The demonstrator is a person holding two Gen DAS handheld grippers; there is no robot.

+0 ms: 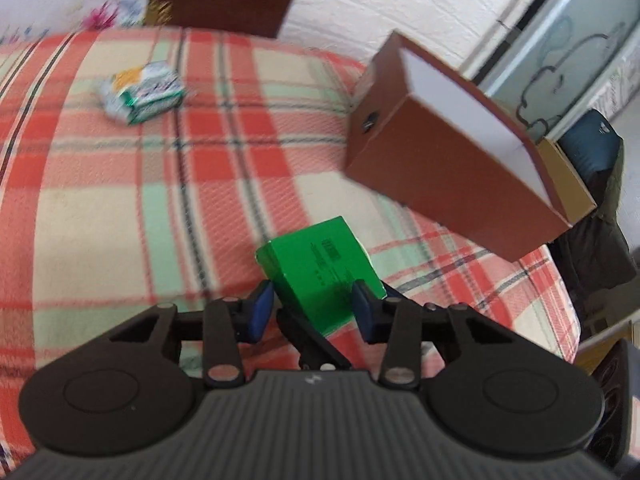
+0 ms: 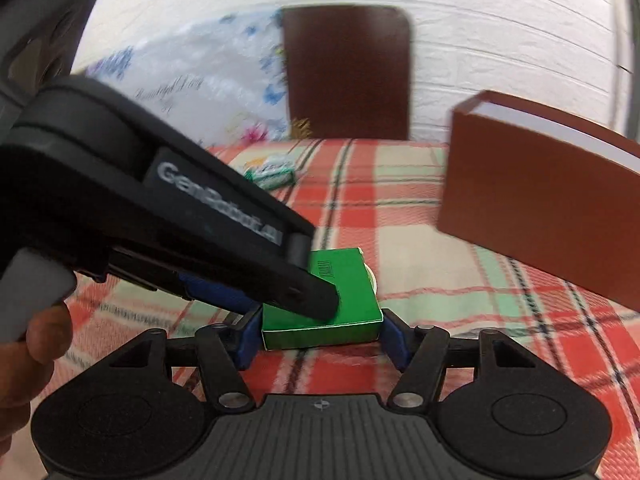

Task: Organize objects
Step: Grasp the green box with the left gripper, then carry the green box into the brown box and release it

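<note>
A flat green box [image 2: 344, 280] with a barcode is lifted a little above the plaid cloth. My right gripper [image 2: 322, 336] is shut on it, its blue pads pressing the box's two side edges. My left gripper [image 1: 312, 308] comes in from the left and stands open around the same green box [image 1: 320, 264], with a small gap showing at its left pad. One of its black fingers [image 2: 304, 300] lies over the box's top. A brown box [image 1: 452, 168] with a white face stands at the right. A green and white packet [image 1: 140, 94] lies far left.
A red, cream and mint plaid cloth [image 1: 120, 200] covers the table. Behind the table's far edge stands a brown chair back [image 2: 348, 72], with a floral plastic bag [image 2: 180, 80] to its left. A hand [image 2: 36, 340] holds the left gripper. The table's edge curves off at the right.
</note>
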